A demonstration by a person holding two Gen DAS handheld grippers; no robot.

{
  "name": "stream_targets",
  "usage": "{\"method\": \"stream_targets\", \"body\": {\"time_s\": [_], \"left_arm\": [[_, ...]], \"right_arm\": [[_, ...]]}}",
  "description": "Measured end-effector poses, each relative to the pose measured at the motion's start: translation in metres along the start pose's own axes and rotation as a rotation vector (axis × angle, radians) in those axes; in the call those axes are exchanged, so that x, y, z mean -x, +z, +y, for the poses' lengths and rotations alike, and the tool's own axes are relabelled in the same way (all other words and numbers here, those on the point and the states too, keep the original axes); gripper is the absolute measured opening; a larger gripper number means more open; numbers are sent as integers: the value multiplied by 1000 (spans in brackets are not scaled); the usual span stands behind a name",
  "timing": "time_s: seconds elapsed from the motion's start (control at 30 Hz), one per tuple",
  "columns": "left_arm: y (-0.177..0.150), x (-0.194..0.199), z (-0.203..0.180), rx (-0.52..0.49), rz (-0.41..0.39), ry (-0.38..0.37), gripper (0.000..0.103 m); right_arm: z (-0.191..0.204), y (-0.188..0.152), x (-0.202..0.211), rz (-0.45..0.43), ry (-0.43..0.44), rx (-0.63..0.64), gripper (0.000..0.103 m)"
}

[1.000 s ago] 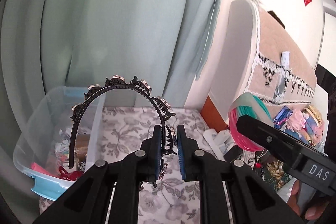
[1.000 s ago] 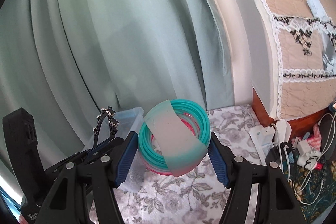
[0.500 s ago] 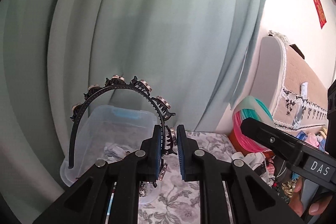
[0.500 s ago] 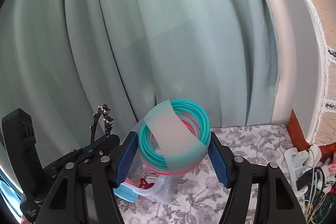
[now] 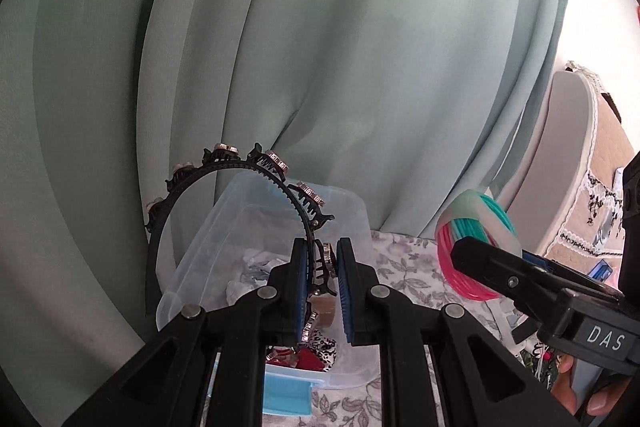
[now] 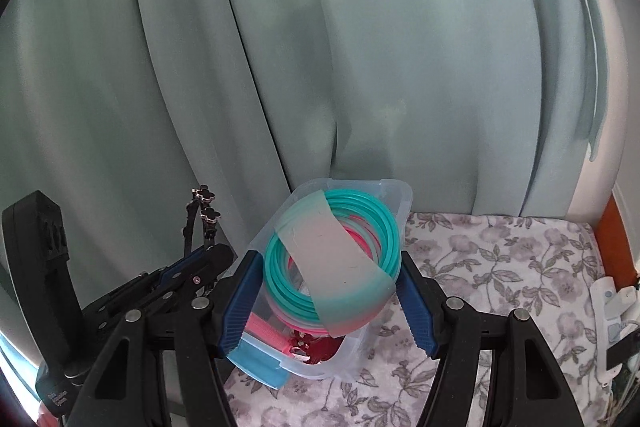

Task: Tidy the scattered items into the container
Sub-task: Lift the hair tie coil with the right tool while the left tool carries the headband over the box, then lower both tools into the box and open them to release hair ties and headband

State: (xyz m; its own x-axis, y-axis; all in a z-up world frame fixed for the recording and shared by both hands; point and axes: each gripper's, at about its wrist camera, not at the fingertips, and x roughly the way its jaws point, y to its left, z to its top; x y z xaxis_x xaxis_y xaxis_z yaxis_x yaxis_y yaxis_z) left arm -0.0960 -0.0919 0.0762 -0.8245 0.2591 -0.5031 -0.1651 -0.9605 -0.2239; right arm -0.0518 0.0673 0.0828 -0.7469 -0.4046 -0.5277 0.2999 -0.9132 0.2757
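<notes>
My left gripper (image 5: 323, 281) is shut on one end of a black toothed headband (image 5: 224, 183) set with small stones, which arches up to the left in front of the clear plastic container (image 5: 356, 223). My right gripper (image 6: 332, 287) is shut on a coil of teal and pink tubing (image 6: 336, 263) bound by a wide pale band. The coil hangs just over the container (image 6: 394, 193), which holds red, pink and white items. In the left wrist view the coil (image 5: 476, 227) and the right gripper sit to the right. The left gripper (image 6: 192, 267) with the headband (image 6: 204, 205) shows at the right wrist view's left.
A pale green curtain (image 5: 320, 47) hangs close behind the container. The container stands on a grey floral cloth (image 6: 500, 267). A padded headboard with lace trim (image 5: 600, 167) rises at the right. White plugs and cables (image 6: 612, 303) lie at the cloth's right edge.
Both grippers have swung left with their loads; the container has come from the far left to right in front of them. The headboard has slid off to the right edge.
</notes>
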Motion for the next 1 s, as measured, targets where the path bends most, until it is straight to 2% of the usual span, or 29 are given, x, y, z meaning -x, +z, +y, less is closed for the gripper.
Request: {"method": "stream_targets", "body": {"time_s": [0.23, 0.53, 0.6, 0.87, 1.0], "left_arm": [[4, -32, 8, 25, 25, -30, 15], [10, -64, 27, 46, 48, -71, 15], [3, -57, 25, 56, 55, -72, 15], [-5, -82, 45, 129, 104, -94, 15], [-5, -92, 46, 128, 115, -100, 15]], "right_arm": [[-4, -6, -29, 47, 16, -8, 69], [-14, 3, -57, 60, 18, -21, 69], [-15, 2, -63, 70, 20, -26, 69], [-12, -5, -86, 119, 33, -23, 69], [-16, -8, -95, 135, 33, -33, 69]]}}
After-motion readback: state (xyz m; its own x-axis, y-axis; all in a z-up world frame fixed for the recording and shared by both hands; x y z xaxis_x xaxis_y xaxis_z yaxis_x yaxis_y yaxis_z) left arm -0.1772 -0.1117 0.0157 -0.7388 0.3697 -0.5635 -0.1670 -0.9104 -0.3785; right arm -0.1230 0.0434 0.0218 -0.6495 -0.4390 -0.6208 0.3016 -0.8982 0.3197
